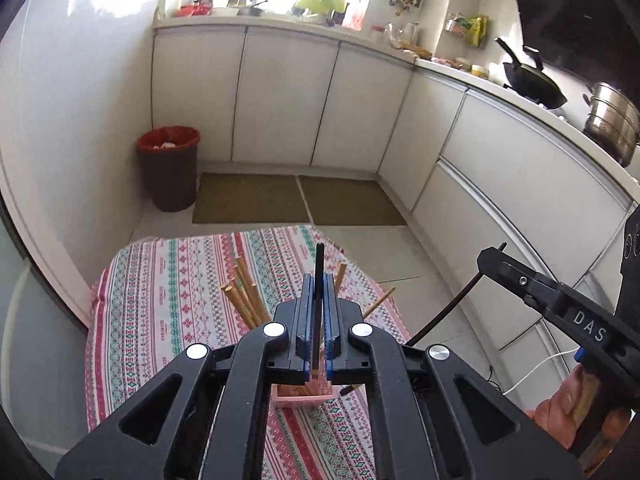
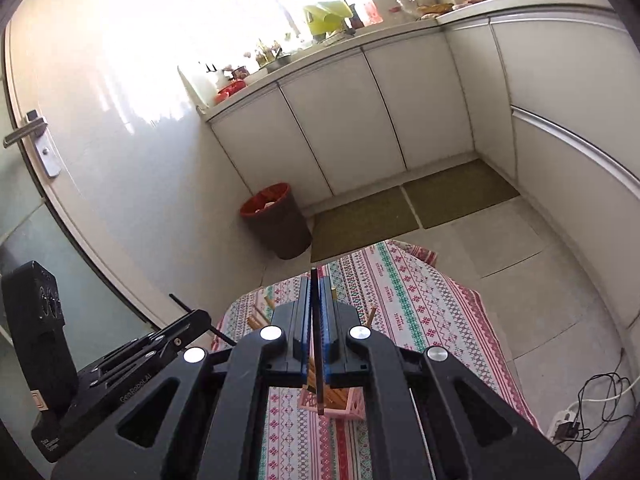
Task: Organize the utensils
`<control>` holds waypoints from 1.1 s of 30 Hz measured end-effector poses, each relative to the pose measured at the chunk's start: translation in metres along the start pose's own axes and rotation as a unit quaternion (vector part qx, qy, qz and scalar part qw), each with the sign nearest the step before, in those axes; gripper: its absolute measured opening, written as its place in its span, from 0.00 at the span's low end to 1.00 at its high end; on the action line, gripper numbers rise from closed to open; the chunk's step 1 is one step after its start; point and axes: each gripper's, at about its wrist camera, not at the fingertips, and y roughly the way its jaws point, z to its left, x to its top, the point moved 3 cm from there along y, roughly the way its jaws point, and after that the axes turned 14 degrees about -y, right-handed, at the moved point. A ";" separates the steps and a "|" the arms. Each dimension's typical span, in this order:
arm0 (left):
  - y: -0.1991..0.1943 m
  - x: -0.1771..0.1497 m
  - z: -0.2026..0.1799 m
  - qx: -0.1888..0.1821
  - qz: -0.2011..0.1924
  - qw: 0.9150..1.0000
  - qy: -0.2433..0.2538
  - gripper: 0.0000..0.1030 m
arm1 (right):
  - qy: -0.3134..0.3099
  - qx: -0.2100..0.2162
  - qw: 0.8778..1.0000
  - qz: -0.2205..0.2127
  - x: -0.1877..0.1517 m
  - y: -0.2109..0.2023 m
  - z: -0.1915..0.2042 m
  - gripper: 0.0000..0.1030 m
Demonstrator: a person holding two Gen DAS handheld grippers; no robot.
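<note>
My left gripper is shut on a black chopstick and holds it upright over a pink holder that stands on the patterned tablecloth. Several wooden chopsticks stick out of the holder. My right gripper is shut on another black chopstick, its lower end just above the same pink holder. The right gripper also shows at the right of the left wrist view, with its chopstick slanting down toward the holder. The left gripper shows at the left of the right wrist view.
The small table stands in a kitchen on a tiled floor. A red-lined bin and two brown mats lie beyond it. White cabinets line the back and right. Cables and a power strip lie on the floor at right.
</note>
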 end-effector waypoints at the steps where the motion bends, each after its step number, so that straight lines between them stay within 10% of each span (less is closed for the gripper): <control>1: 0.003 -0.001 0.002 0.003 0.003 1.000 -0.001 0.03 | 0.000 -0.001 1.000 0.004 -0.002 0.006 0.000 0.04; 6: 0.021 -0.011 0.005 0.019 0.043 0.999 0.014 0.05 | -0.001 -0.011 1.000 0.014 -0.009 0.026 0.001 0.04; 8: 0.031 -0.020 0.002 0.025 0.070 0.997 0.025 0.29 | -0.008 -0.013 1.000 0.012 -0.010 0.027 0.005 0.04; 9: 0.032 -0.022 0.002 0.027 0.068 0.997 0.022 0.45 | -0.012 -0.013 1.000 0.011 -0.011 0.026 0.008 0.04; 15: -0.001 -0.009 0.008 0.029 0.002 1.000 -0.005 0.48 | -0.013 -0.007 1.000 0.022 -0.015 0.037 0.011 0.05; 18: -0.013 -0.006 0.012 0.033 -0.018 0.999 -0.010 0.59 | -0.001 -0.001 0.999 0.046 -0.021 0.047 0.007 0.13; 20: -0.014 -0.006 0.012 0.040 -0.021 0.999 -0.008 0.60 | 0.008 -0.004 0.999 0.039 -0.022 0.043 0.004 0.39; 33: -0.021 -0.028 0.000 0.129 -0.093 0.987 0.025 0.92 | -0.024 -0.107 0.994 0.019 -0.039 0.006 -0.011 0.64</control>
